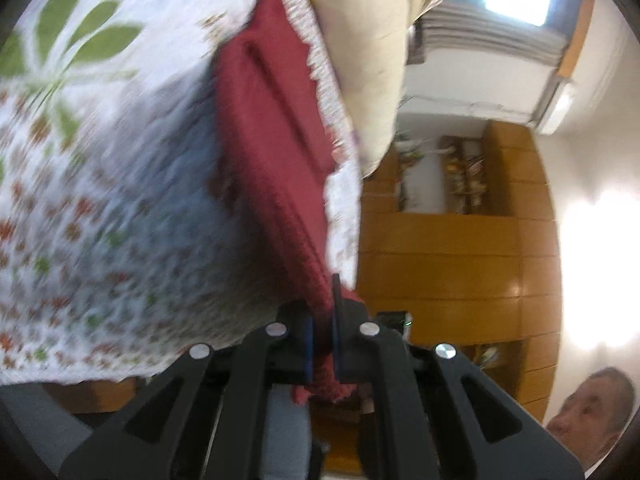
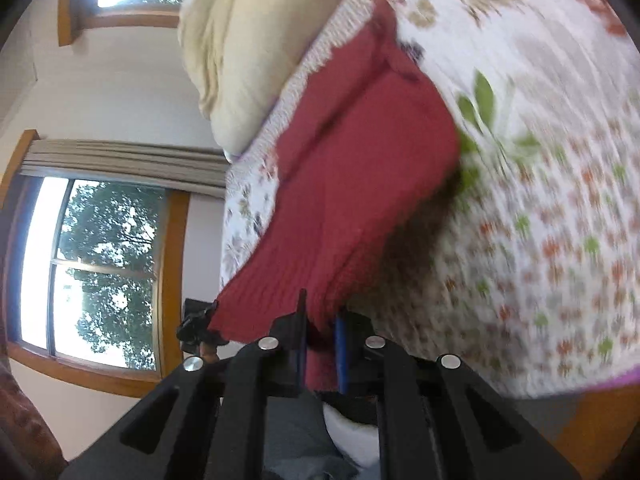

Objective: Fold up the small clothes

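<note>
A dark red knitted garment (image 1: 272, 148) lies stretched over a flowered bedspread (image 1: 100, 128), its near hem lifted off the cloth. My left gripper (image 1: 322, 320) is shut on one corner of that hem, and red knit bunches out below the jaws. In the right wrist view the same red garment (image 2: 360, 168) spreads from the bed down to my right gripper (image 2: 322, 332), which is shut on the other hem corner. The left gripper (image 2: 196, 328) shows small at the garment's far corner. Both views are tilted and blurred.
A cream pillow (image 1: 360, 52) sits at the bed's edge beyond the garment, seen too as the pillow (image 2: 228, 52). Wooden shelving (image 1: 460, 232) and a person's head (image 1: 592, 412) are off to the right. Windows (image 2: 100, 272) with curtains stand to the left.
</note>
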`<state>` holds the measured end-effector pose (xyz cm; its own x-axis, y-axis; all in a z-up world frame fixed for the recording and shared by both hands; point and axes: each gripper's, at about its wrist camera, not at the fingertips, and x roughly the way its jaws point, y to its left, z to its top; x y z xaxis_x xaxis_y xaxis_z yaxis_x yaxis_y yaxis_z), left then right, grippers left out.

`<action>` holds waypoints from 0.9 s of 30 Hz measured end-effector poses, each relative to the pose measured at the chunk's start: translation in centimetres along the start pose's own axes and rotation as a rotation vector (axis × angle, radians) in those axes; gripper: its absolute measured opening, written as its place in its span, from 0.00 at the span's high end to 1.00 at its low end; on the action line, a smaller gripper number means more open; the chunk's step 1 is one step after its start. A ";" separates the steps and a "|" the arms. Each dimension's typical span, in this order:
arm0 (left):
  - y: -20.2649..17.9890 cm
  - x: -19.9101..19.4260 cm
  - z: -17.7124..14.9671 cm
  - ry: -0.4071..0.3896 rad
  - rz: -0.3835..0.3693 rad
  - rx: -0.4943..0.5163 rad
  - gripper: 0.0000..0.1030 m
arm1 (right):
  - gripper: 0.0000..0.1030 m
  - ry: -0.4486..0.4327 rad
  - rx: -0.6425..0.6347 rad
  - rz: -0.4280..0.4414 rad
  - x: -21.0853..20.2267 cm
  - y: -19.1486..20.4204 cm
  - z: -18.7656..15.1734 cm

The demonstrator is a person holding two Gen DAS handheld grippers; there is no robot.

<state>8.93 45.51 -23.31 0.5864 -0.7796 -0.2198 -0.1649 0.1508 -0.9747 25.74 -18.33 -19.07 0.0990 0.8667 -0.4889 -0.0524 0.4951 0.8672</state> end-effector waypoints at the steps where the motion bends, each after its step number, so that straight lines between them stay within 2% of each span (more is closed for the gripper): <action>1: -0.5 0.1 0.5 -0.010 -0.007 -0.002 0.96 | 0.89 -0.013 -0.001 0.005 -0.1 0.4 1.3; 4: -1.1 0.9 3.0 -0.056 -0.026 -0.040 0.96 | 0.89 -0.032 0.001 -0.008 0.3 1.3 4.1; 9: 0.8 2.8 8.7 -0.115 -0.008 -0.170 0.96 | 0.89 -0.041 0.038 -0.058 1.9 0.8 10.4; 16: 5.6 6.2 16.7 -0.141 0.128 -0.334 0.96 | 0.89 0.017 0.092 -0.199 7.3 -2.0 18.3; 19: 7.4 7.5 19.3 -0.151 0.174 -0.394 0.93 | 0.87 0.032 0.121 -0.244 9.0 -3.4 20.3; 22: 7.7 7.4 20.2 -0.167 0.149 -0.425 0.76 | 0.73 0.064 0.169 -0.243 9.9 -4.6 21.7; 24: 6.1 6.9 20.5 -0.179 0.142 -0.352 0.61 | 0.69 0.043 0.147 -0.177 8.6 -3.8 22.1; 25: 5.0 6.5 20.4 -0.187 0.151 -0.300 0.42 | 0.65 0.035 0.129 -0.157 8.1 -3.3 22.1; 26: 3.6 5.9 20.2 -0.192 0.163 -0.236 0.33 | 0.64 0.021 0.100 -0.132 7.0 -2.6 22.0; 27: 1.9 5.6 20.0 -0.183 0.186 -0.149 0.33 | 0.64 0.009 0.074 -0.132 6.3 -2.0 21.8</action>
<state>27.76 53.64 -27.24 0.6662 -0.6222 -0.4111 -0.3899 0.1793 -0.9032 48.18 -15.19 -21.86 0.0913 0.7949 -0.5998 0.0338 0.5995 0.7997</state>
